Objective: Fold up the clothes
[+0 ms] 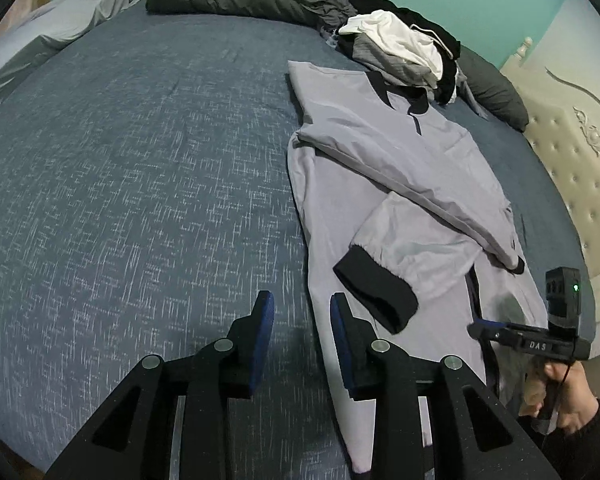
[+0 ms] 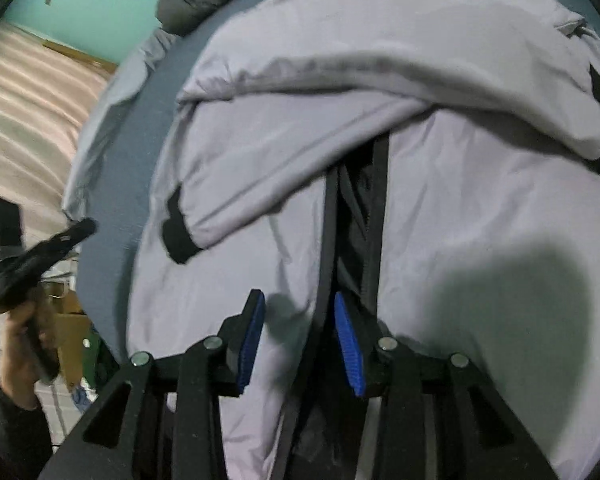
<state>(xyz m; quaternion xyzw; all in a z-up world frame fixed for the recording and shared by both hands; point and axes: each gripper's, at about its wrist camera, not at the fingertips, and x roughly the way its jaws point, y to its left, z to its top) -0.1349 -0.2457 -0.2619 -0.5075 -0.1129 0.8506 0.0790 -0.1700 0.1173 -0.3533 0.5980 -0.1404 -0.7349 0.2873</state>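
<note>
Left tool (image 1: 302, 312) released | right tool (image 2: 299, 312) released | jacket (image 1: 384, 184) lengthwise, collar far end

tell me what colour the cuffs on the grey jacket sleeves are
Black cuffs on the light grey jacket; clearest in the left wrist view.

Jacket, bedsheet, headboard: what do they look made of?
Jacket: thin smooth woven synthetic, likely nylon or polyester; faint sheen, soft creases, black ribbed-looking cuffs.
Bedsheet: matte woven fabric, probably cotton blend; blue with white crosshatch flecks.
Headboard: cream padded leatherette, by its button tufting and slight gloss; carved trim.
</note>
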